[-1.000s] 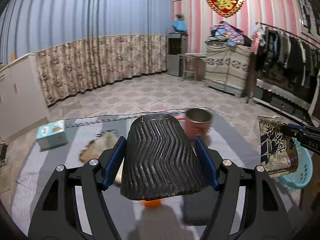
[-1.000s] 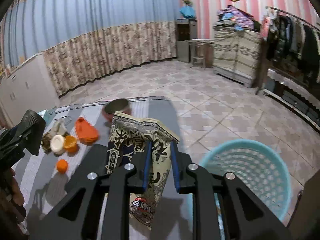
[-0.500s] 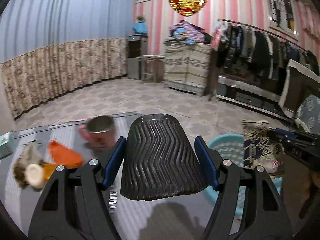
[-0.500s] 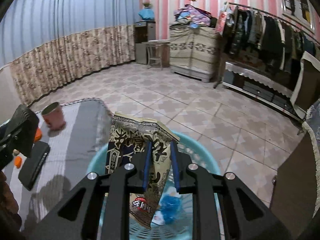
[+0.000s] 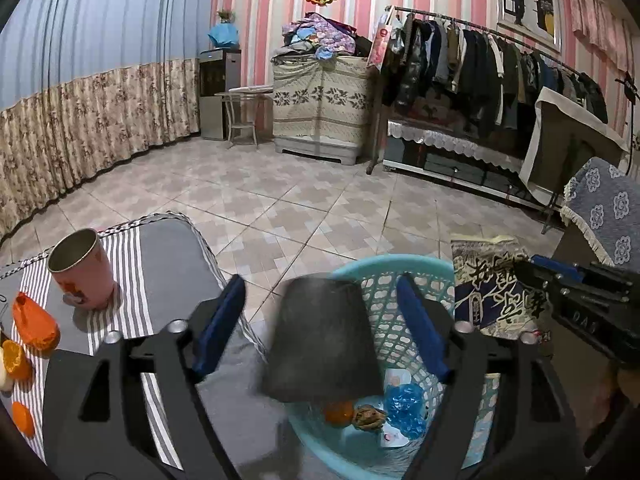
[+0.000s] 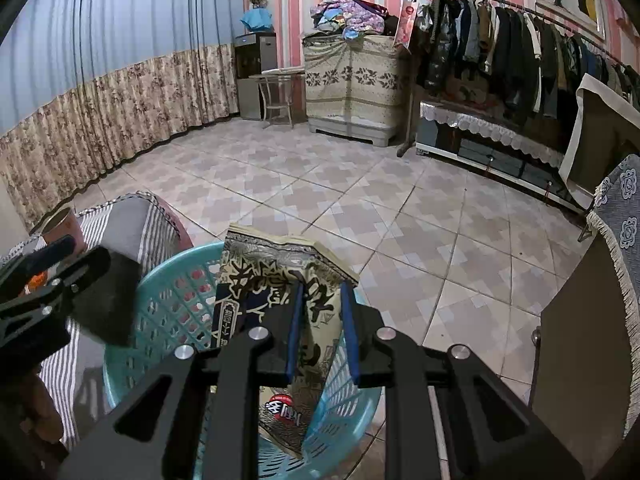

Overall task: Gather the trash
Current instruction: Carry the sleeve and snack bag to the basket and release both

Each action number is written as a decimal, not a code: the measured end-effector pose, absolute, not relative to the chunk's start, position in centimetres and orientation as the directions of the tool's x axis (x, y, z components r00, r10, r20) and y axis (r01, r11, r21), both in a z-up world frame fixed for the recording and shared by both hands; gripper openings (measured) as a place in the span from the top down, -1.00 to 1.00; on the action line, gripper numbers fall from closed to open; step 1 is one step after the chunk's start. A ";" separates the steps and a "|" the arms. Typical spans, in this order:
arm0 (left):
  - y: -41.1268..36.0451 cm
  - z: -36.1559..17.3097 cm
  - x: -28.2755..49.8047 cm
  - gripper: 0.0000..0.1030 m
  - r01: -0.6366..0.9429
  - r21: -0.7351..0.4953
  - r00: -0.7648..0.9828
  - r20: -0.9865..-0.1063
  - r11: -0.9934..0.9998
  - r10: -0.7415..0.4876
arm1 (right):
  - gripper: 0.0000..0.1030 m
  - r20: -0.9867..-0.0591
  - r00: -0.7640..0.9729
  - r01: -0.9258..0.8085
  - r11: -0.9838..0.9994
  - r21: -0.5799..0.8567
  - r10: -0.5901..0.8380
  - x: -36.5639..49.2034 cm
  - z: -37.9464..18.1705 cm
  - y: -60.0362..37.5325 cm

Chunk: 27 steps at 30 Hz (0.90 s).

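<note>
A black ribbed paper cup [image 5: 322, 340] is blurred between the spread fingers of my left gripper [image 5: 322, 316], touching neither, over the turquoise basket [image 5: 372, 276]. It also shows in the right wrist view [image 6: 106, 300]. My right gripper [image 6: 322, 328] is shut on a beige and black snack bag [image 6: 276, 276] above the basket [image 6: 176, 292]; the bag also shows in the left wrist view [image 5: 492, 280]. The basket holds a blue wrapper [image 5: 404, 404], an orange peel [image 5: 338, 414] and other scraps.
A grey striped table [image 5: 168, 248] at the left carries a pink metal cup [image 5: 82, 270], an orange wrapper [image 5: 34, 322] and orange peels [image 5: 16, 360]. A dark cabinet [image 6: 580, 360] with a blue cloth stands right of the basket. Tiled floor lies beyond.
Both grippers swung right from the table to over the basket. My left gripper opened and the black cup came free of its fingers. The right still holds the bag.
</note>
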<state>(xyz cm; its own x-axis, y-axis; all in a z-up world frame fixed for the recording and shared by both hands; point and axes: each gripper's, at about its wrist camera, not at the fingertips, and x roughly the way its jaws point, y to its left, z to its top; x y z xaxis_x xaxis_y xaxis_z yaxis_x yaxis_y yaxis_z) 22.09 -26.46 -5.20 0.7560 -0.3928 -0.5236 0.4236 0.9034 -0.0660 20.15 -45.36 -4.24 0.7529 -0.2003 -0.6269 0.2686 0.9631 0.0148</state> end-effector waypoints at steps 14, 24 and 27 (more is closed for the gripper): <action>-15.5 -1.4 20.2 -0.89 0.242 -0.019 0.862 -0.456 0.970 -0.224 | 0.10 -0.673 0.711 0.251 0.968 -0.029 -0.204 22.1 -6.9 -41.0; -1.2 -1.0 19.8 -0.89 0.033 0.042 0.886 -0.463 0.999 -0.010 | -0.61 -0.637 0.740 0.251 0.967 -0.038 -0.217 22.3 -5.6 -37.0; 3.0 -1.4 19.8 -0.89 -0.028 0.050 0.883 -0.468 0.998 0.048 | -0.64 -0.616 0.765 0.210 0.977 -0.041 -0.190 22.6 -4.7 -34.3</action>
